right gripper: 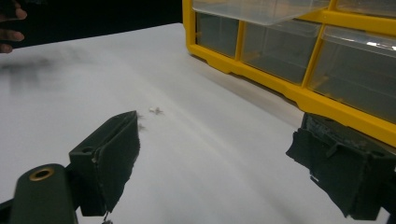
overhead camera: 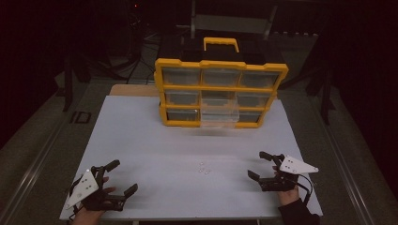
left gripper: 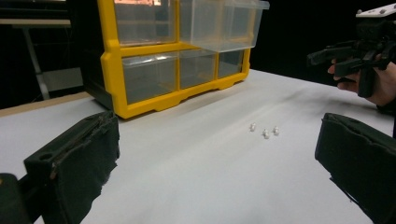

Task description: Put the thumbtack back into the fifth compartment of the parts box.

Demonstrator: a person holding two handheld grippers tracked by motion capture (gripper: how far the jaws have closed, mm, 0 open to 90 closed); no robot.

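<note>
Ahead, yellow organizer (overhead camera: 220, 92) — one drawer (overhead camera: 219, 117) out; small parts (overhead camera: 204, 168) between wide, empty left claw (overhead camera: 116, 179) and right claw (overhead camera: 257, 165).

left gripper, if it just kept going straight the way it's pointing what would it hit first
Probably the small white bits lying on the table, roughly centred ahead between the open jaws of the left gripper. The yellow drawer cabinet stands farther back; depth is hard to judge.

High view: above the near edge, looking forward and down over the whole table (overhead camera: 141, 140) to the cabinet (overhead camera: 220, 91). Left gripper view: low over the table, facing the cabinet (left gripper: 173, 56) and beads (left gripper: 265, 130). Right gripper view: equally low, sharing the beads (right gripper: 154, 110) and cabinet (right gripper: 289, 56).
</note>
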